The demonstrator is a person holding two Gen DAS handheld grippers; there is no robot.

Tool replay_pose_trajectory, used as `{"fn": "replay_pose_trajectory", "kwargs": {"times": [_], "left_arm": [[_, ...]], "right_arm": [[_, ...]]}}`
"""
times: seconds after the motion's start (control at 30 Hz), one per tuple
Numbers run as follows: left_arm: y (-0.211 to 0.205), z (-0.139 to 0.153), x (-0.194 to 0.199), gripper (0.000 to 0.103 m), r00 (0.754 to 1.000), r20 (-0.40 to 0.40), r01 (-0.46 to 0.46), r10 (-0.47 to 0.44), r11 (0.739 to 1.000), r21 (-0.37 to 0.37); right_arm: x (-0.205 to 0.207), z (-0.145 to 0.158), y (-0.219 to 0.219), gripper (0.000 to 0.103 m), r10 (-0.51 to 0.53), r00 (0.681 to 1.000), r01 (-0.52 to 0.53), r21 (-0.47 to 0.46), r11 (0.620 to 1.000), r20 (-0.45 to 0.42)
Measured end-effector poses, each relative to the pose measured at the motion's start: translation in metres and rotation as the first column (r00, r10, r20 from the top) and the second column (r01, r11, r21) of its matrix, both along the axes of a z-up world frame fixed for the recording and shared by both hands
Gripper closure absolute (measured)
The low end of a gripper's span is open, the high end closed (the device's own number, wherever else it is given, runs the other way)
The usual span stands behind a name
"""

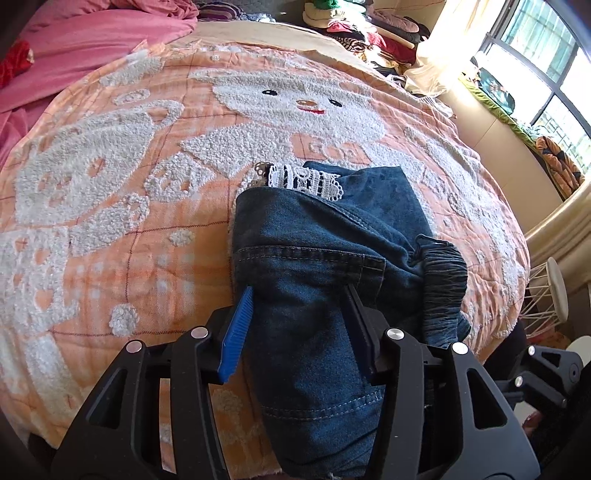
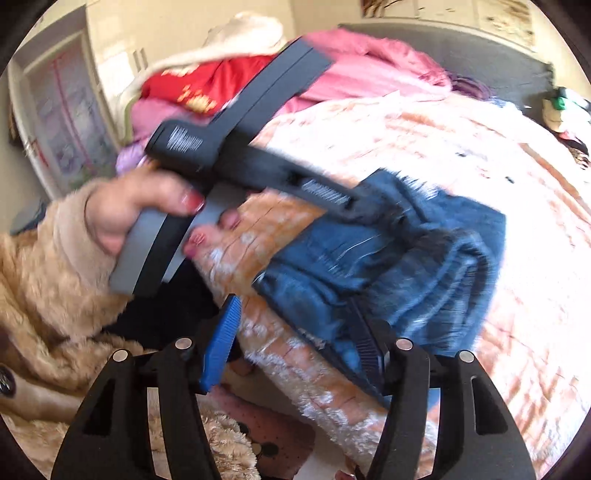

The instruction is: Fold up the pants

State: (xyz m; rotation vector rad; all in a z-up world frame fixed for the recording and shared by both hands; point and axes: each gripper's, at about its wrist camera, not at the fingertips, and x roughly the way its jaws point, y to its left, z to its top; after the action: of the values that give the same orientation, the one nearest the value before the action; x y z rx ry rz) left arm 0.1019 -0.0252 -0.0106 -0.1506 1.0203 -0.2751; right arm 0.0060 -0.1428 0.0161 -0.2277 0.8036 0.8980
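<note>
Blue denim pants (image 1: 314,258), folded into a thick bundle with a white lace hem (image 1: 303,179) showing at the far end and a gathered waistband (image 1: 443,280) at the right, lie on the orange snowman blanket (image 1: 147,229). My left gripper (image 1: 299,290) straddles the near end of the bundle, and the denim fills the gap between its pads. In the blurred right wrist view the pants (image 2: 424,258) lie near the bed's edge. My right gripper (image 2: 293,299) hangs open over that edge, its black finger (image 2: 364,343) beside a corner of the denim. A hand (image 2: 122,210) holds the left tool.
A pink quilt (image 1: 92,33) and piled clothes (image 1: 369,29) lie at the far side of the bed. There is a window (image 1: 535,55) at the right and a white stool (image 1: 550,291) beside the bed. A fluffy beige sleeve (image 2: 44,295) fills the left of the right wrist view.
</note>
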Motion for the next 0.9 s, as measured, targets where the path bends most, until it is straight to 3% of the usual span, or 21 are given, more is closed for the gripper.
{"fn": "replay_pose_trajectory", "kwargs": {"times": [0.1,0.37,0.47,0.9], "left_arm": [[0.001,0.006,-0.005,0.059,1.0,0.015,-0.003,0.003,1.0,-0.009],[0.005,0.019,-0.02,0.052,0.999,0.046,-0.012,0.013,1.0,-0.028],[0.008,0.023,-0.025,0.048,0.998,0.055,-0.021,0.022,0.999,-0.026],[0.019,0.028,-0.034,0.03,0.994,0.085,-0.074,0.073,0.997,0.007]], "right_arm": [[0.005,0.01,-0.012,0.031,-0.065,0.998,0.064,0.027,0.998,0.018],[0.025,0.021,-0.043,0.026,-0.234,0.972,0.232,0.063,0.971,0.023],[0.031,0.026,-0.053,0.017,-0.287,0.957,0.284,0.064,0.957,0.037],[0.05,0.019,-0.08,0.012,-0.432,0.902,0.431,0.057,0.901,0.018]]}}
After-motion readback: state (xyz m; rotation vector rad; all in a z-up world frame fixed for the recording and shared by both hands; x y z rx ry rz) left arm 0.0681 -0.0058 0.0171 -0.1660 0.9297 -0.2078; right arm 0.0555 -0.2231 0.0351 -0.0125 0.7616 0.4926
